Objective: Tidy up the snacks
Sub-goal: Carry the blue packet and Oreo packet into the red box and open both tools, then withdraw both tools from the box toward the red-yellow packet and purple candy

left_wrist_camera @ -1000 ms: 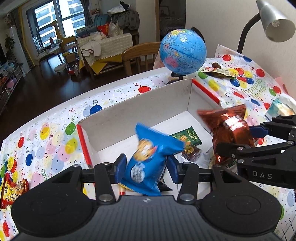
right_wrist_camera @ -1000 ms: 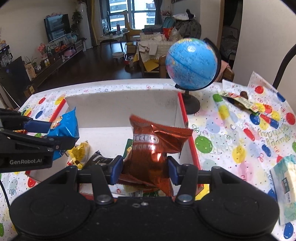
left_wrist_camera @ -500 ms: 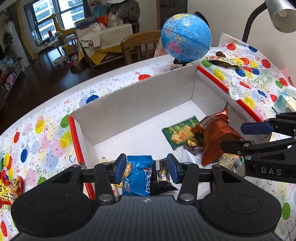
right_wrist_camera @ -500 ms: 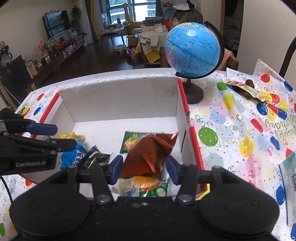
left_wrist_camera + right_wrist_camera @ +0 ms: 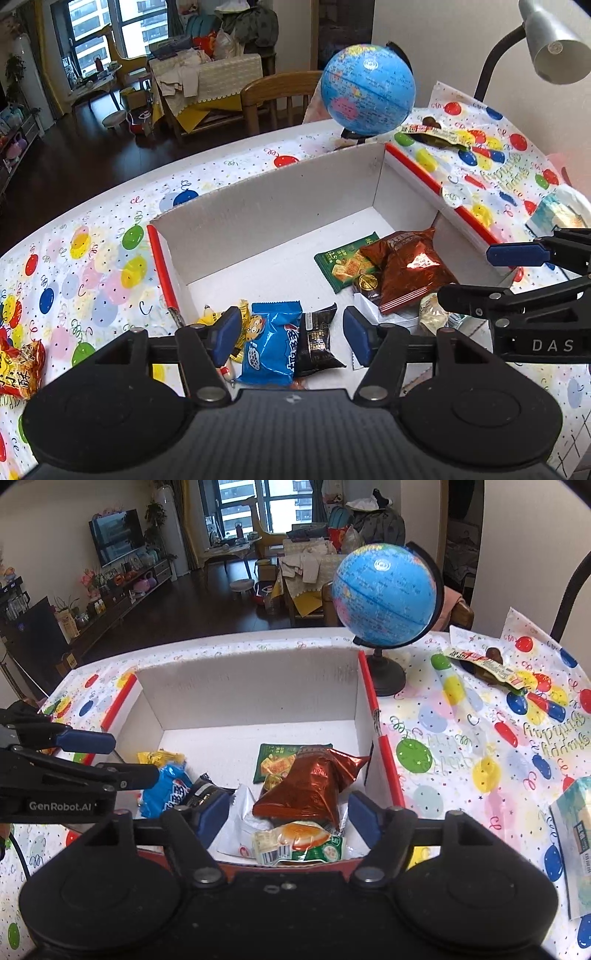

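Note:
A white cardboard box with red edges (image 5: 280, 206) (image 5: 243, 686) sits on the balloon-print tablecloth and holds several snacks. A blue snack bag (image 5: 271, 343) (image 5: 168, 792) lies at its near left, a black packet (image 5: 317, 341) beside it. A shiny brown bag (image 5: 406, 269) (image 5: 314, 784) lies at the near right, partly on a green packet (image 5: 345, 264) (image 5: 284, 760). My left gripper (image 5: 290, 334) is open and empty above the blue bag. My right gripper (image 5: 288, 814) is open and empty above the brown bag.
A blue globe (image 5: 367, 94) (image 5: 384, 594) stands behind the box's right corner. A snack wrapper (image 5: 487, 666) lies far right, a red-yellow bag (image 5: 18, 363) at the left table edge, a teal packet (image 5: 572, 845) near right. A lamp (image 5: 550, 48) hangs over the right side.
Both grippers let go: the blue bag dropped from my left gripper and the brown bag from my right into the box. Both grippers now stand open and have drawn back slightly.

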Tool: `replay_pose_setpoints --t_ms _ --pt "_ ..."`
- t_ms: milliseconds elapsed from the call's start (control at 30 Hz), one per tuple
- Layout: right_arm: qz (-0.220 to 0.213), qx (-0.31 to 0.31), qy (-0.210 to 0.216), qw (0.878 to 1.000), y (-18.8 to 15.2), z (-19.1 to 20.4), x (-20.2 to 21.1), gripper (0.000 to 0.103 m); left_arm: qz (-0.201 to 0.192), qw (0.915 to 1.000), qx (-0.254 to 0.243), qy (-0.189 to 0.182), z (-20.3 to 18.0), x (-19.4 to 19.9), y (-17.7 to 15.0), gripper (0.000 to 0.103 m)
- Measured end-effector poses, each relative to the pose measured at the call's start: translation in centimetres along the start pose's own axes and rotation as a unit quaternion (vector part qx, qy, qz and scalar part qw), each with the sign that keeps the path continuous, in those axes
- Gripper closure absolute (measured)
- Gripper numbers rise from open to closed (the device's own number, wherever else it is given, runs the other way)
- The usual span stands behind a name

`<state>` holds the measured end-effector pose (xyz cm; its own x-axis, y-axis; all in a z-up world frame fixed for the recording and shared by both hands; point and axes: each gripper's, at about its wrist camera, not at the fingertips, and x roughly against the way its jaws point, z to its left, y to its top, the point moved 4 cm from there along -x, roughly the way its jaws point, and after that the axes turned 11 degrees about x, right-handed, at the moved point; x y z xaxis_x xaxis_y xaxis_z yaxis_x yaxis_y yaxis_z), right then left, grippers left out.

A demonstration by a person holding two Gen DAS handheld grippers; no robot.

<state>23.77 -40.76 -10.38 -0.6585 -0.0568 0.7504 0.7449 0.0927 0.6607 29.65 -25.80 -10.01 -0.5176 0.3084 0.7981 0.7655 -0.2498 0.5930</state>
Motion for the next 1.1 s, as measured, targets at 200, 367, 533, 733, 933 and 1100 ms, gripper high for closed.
replay_pose_setpoints --t_ms 200,367,533,733,933,1100 --pt "-0.012 -0.003 -0.004 1.0 0.3 0.4 1.4 0.026 -0.012 0.9999 0.007 -0.008 0.7 1.7 0.0 0.034" --pt "-0.021 -0.007 -0.004 1.0 0.6 1.2 2.2 0.019 -0.024 0.9996 0.013 -0.008 1.7 3.1 0.0 0.034" --pt "-0.034 -0.004 -0.002 0.999 1.2 2.7 3.2 0.012 -0.037 0.9991 0.021 -0.009 2.8 4.7 -0.1 0.028" --pt "-0.053 0.003 0.008 0.999 2.4 5.0 4.4 0.008 -0.052 0.9981 0.03 -0.01 4.9 6.8 -0.3 0.026" --pt "-0.069 0.012 0.024 0.997 3.4 8.2 5.2 0.003 -0.068 0.9966 0.046 -0.01 7.9 9.0 -0.9 0.022" --pt "-0.078 0.02 0.041 0.996 4.1 11.5 5.6 0.001 -0.076 0.9954 0.058 -0.006 10.6 10.7 -1.6 0.022"
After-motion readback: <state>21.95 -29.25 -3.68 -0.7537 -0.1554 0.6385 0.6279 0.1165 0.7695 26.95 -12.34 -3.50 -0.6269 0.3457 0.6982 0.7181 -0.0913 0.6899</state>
